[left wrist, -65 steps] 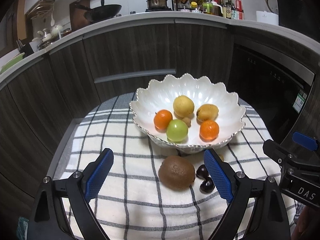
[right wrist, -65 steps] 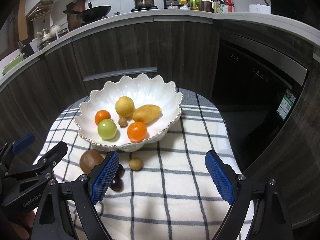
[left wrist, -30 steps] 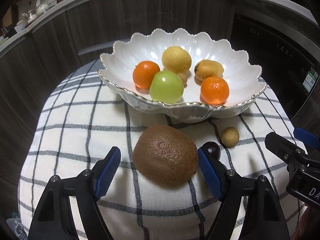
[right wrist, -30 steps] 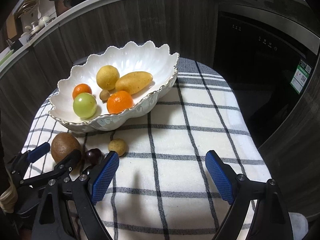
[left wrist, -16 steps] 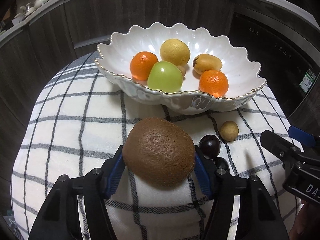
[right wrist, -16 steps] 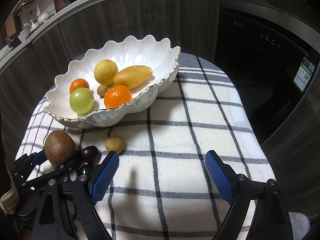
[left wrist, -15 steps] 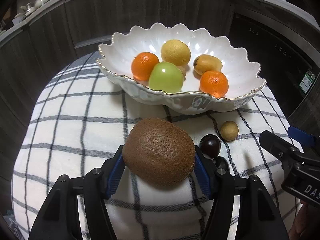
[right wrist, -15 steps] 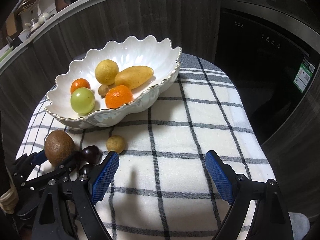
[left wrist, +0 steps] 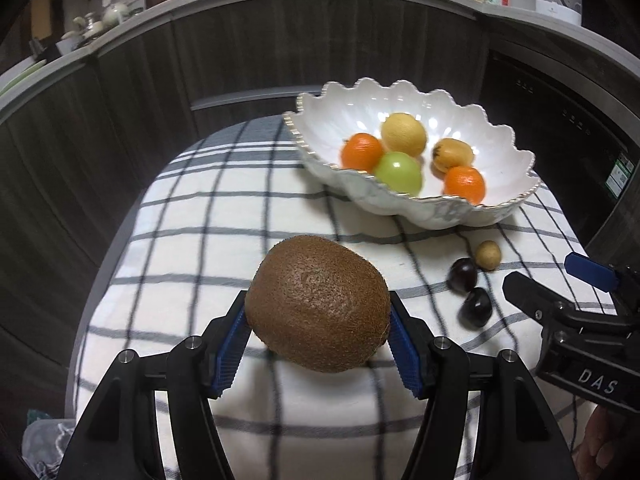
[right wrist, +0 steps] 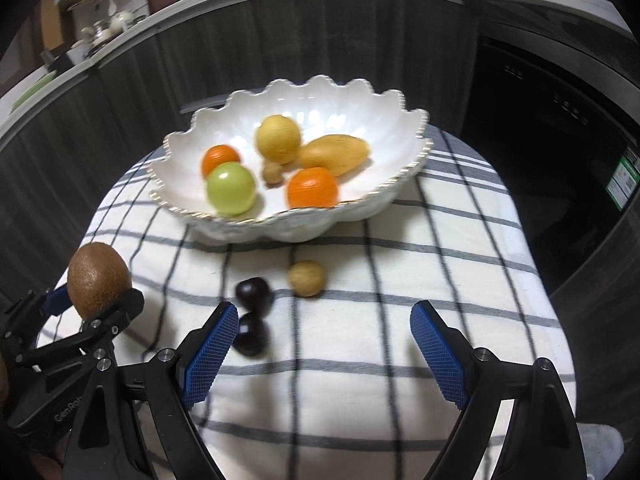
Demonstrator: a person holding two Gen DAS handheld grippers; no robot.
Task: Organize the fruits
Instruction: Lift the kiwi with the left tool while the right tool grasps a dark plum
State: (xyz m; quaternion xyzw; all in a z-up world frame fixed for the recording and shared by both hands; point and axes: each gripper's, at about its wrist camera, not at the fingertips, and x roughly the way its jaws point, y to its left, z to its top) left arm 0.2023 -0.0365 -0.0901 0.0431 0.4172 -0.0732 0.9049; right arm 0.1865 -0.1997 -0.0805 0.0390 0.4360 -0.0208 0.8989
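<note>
My left gripper (left wrist: pixel 318 338) is shut on a brown kiwi (left wrist: pixel 318 308), held just above the checked cloth; the kiwi (right wrist: pixel 98 280) also shows at the left of the right wrist view. The white scalloped bowl (left wrist: pixel 504 152) holds two oranges, a green fruit, a yellow round fruit, a loquat and a small tan fruit. Two dark cherries (right wrist: pixel 252 292) and a small tan longan (right wrist: pixel 306 278) lie on the cloth in front of the bowl (right wrist: pixel 400 120). My right gripper (right wrist: pixel 324 342) is open over the cloth, its left pad close beside the nearer cherry.
The checked cloth (left wrist: pixel 208 216) covers a small rounded table that drops off on all sides. Dark cabinet fronts (left wrist: pixel 240 48) curve behind it, with a dark appliance door (right wrist: pixel 560 120) to the right. A kitchen counter with pots and bottles runs along the top.
The left gripper closed on the kiwi, lifted it and shifted left, so the bowl now sits to its right. The right gripper slid left toward the cherries and longan.
</note>
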